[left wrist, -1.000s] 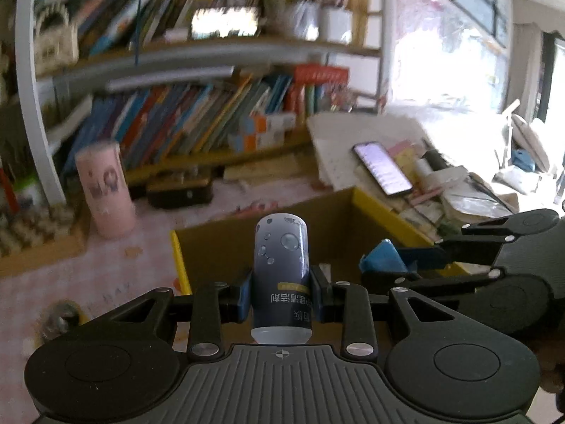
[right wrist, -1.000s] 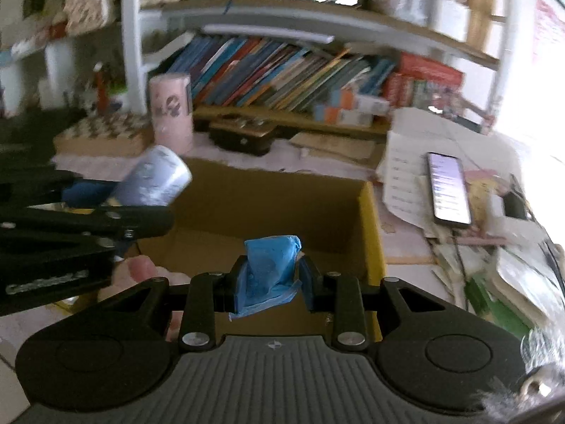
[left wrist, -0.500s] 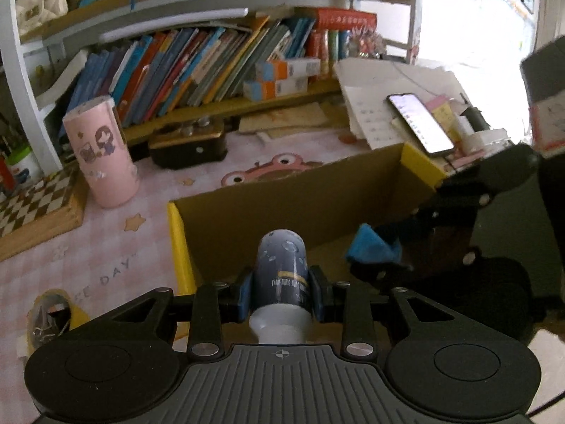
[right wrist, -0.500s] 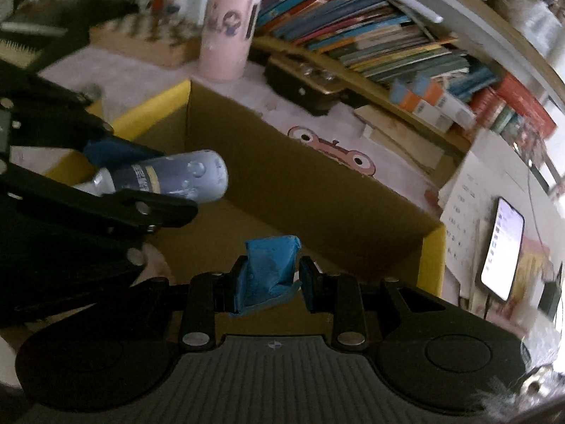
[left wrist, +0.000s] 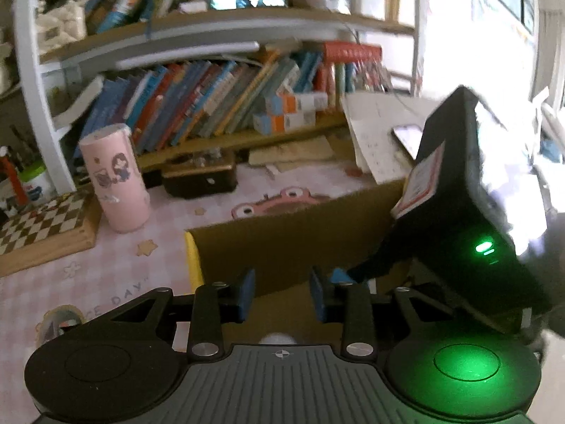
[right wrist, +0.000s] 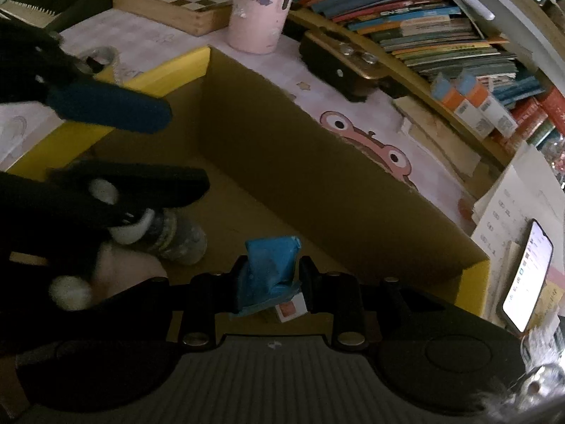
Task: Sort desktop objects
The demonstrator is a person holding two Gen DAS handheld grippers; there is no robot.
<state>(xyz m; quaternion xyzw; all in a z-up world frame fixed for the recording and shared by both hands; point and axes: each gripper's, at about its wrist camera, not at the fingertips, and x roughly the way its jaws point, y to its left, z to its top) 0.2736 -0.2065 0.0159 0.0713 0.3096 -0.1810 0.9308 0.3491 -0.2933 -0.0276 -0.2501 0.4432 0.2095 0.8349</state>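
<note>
A: What is each gripper doing?

B: The left gripper [left wrist: 280,295] has its jaws spread apart with nothing between them, held over the near left part of the cardboard box [right wrist: 317,162]. The right gripper [right wrist: 270,279] is clamped on a crumpled blue packet [right wrist: 270,268], low inside the box.

A: Where is the bottle?

B: The bottle [right wrist: 173,235] lies on its side on the box floor, near the left wall. The left gripper's dark frame crosses over its capped end, so only the grey body and part of a white cap show. In the left wrist view just a pale rounded sliver peeks above the gripper body, too little to identify.

A: Anything else hard to read?

B: The right gripper's housing fills the right side of the left wrist view and hides most of the box interior and part of the phone [right wrist: 528,275]. A small red-and-white item under the blue packet is too cut off to name. The pink cup [left wrist: 114,176] stands on the desk, far left of the box.
</note>
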